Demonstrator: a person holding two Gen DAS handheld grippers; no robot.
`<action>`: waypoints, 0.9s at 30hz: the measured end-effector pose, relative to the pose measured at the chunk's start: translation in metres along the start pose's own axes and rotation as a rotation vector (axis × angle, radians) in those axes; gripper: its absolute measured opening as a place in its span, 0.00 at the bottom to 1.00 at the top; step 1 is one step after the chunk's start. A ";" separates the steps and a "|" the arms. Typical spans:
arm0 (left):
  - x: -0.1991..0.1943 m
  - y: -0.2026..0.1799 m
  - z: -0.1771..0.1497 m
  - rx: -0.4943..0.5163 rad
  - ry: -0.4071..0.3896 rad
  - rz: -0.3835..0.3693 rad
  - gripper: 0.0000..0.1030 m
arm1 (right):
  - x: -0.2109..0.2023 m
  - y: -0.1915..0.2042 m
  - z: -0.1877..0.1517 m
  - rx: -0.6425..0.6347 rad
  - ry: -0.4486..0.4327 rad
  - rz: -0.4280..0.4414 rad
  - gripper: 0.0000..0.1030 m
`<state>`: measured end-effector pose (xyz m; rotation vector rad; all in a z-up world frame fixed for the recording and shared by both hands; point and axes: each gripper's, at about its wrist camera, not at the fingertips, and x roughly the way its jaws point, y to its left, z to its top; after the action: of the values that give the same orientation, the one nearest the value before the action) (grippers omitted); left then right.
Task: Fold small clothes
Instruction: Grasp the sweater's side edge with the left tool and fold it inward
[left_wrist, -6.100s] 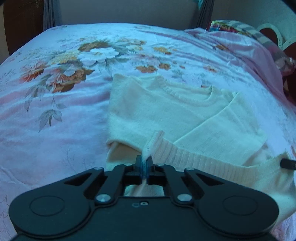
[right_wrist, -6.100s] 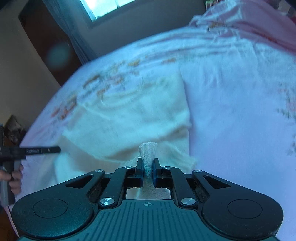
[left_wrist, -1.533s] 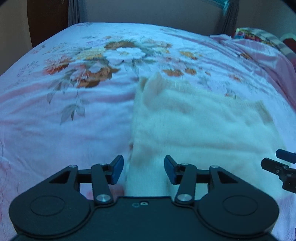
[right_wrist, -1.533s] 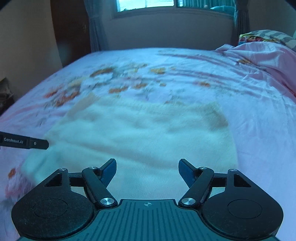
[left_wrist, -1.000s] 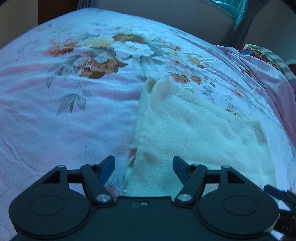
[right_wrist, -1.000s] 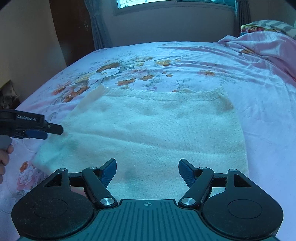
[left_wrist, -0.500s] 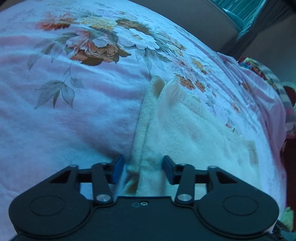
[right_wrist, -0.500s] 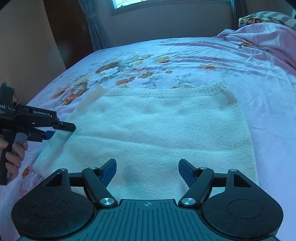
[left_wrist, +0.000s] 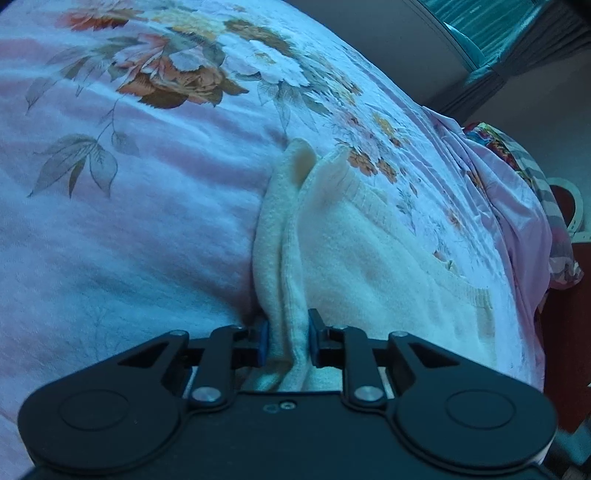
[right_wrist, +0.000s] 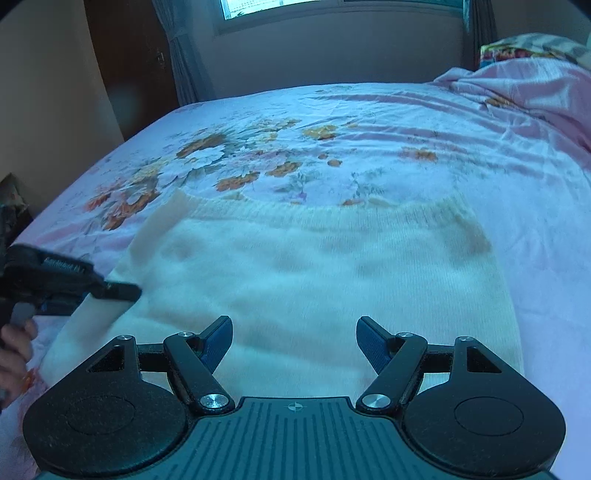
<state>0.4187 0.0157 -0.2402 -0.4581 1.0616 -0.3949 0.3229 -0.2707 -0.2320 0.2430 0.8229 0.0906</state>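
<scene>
A wide bed (right_wrist: 424, 122) fills both views, spread with a pink sheet (left_wrist: 129, 236) printed with orange and white flowers. A rumpled pink blanket (right_wrist: 524, 85) lies heaped at the far right of the bed, with a patterned pillow (right_wrist: 517, 44) behind it. Beyond the bed stand a pale wall, a window (right_wrist: 280, 5) with curtains (right_wrist: 184, 66) and a dark wooden door (right_wrist: 125, 59).

On the sheet lies a cream knitted sweater (right_wrist: 314, 273), folded into a broad rectangle, its ribbed edge along the far side and the flower print just beyond it. It sits near the front of the bed, between the two tools.

The left tongs (left_wrist: 286, 341) are at the sweater's left edge. Their jaws have just been closing and now stand narrow, the blue pads pressed on a bunched ridge of the sweater's stacked layers, which runs up between them and away toward a loose fold standing at the far corner. In the right wrist view the same tool reaches in from the left border with a person's hand (right_wrist: 14, 343) on its grip, its tip against the sweater's left side.

The right tongs (right_wrist: 294, 341) stand wide apart over the sweater's near edge. The cloth shows in the gap between the blue pads, but neither pad presses on it and nothing is held.
</scene>
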 end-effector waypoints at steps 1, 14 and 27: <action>-0.002 -0.002 -0.001 0.000 -0.009 0.007 0.15 | 0.006 0.002 0.007 -0.008 -0.004 -0.006 0.71; -0.027 -0.045 -0.006 0.146 -0.073 0.047 0.13 | 0.032 0.020 0.007 -0.034 0.005 -0.035 0.76; -0.028 -0.150 -0.035 0.317 -0.066 -0.056 0.13 | -0.028 -0.039 0.012 0.144 -0.034 0.013 0.76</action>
<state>0.3621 -0.1017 -0.1536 -0.2160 0.9039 -0.5832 0.3120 -0.3152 -0.2142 0.3847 0.7945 0.0396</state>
